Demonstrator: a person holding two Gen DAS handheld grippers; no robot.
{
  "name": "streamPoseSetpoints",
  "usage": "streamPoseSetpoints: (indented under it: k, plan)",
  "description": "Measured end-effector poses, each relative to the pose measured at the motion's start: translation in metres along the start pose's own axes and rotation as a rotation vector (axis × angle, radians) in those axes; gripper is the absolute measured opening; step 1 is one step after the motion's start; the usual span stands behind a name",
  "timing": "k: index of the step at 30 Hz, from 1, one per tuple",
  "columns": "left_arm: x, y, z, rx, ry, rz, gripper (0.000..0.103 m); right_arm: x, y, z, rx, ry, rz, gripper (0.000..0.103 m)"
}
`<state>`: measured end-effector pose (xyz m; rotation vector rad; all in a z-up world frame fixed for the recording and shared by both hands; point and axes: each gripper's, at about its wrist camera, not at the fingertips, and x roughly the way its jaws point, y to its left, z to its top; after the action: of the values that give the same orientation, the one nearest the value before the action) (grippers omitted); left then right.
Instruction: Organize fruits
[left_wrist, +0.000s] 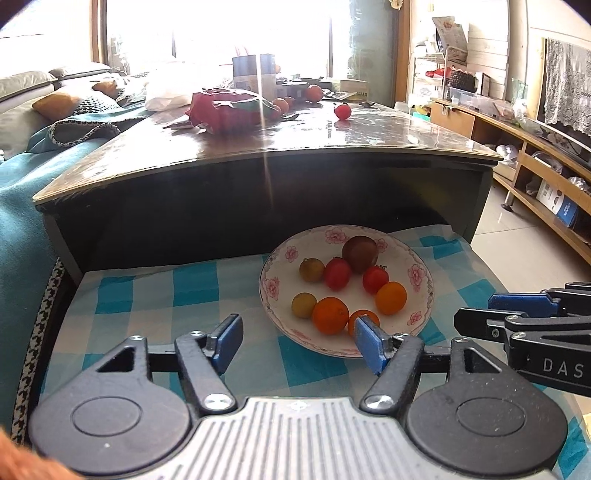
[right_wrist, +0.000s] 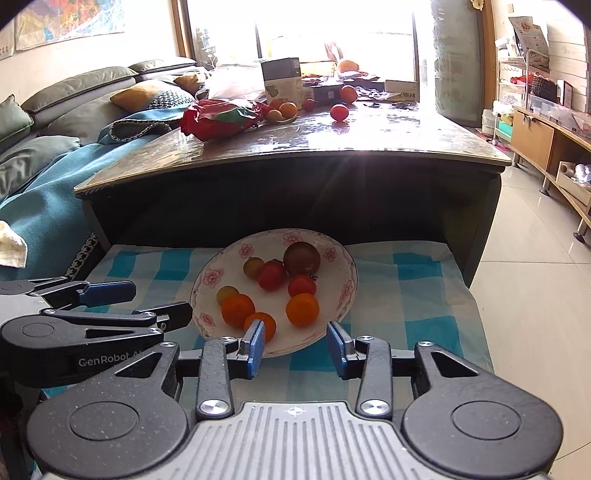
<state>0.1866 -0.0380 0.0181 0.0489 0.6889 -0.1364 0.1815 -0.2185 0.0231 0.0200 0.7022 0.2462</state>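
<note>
Your left gripper (left_wrist: 301, 341): fingers wide apart, holding nothing, just in front of the plate.
Your right gripper (right_wrist: 297, 345): fingers apart too, empty, at the plate's near rim.
Plate (right_wrist: 207, 275): flowery, sits on the blue checked cloth (right_wrist: 406, 295).
Fruits (right_wrist: 302, 309): eight small ones on the plate.
Table (right_wrist: 369, 129): behind, with more fruit.

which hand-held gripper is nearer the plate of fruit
Right, though it is close. The right hand-held gripper straddles the plate at its near rim; the left hand-held gripper sits just off its near-left rim, one finger overlapping it.
</note>
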Motion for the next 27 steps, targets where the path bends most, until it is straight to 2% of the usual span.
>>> streamPoseSetpoints:
  k: [7,22,27]
  plan:
    - [-0.015,0.0,-0.008,-0.001,-0.001,0.018,0.081,-0.012,0.001,-0.004,0.016,-0.013,-0.01,0.033]
    - [-0.052,0.002,-0.022,-0.014,-0.055,0.096,0.102,-0.036,0.013,-0.018,0.017,-0.024,-0.012,0.034]
    - [-0.066,0.0,-0.028,-0.013,-0.065,0.111,0.103,-0.049,0.018,-0.027,0.019,-0.025,-0.007,0.035]
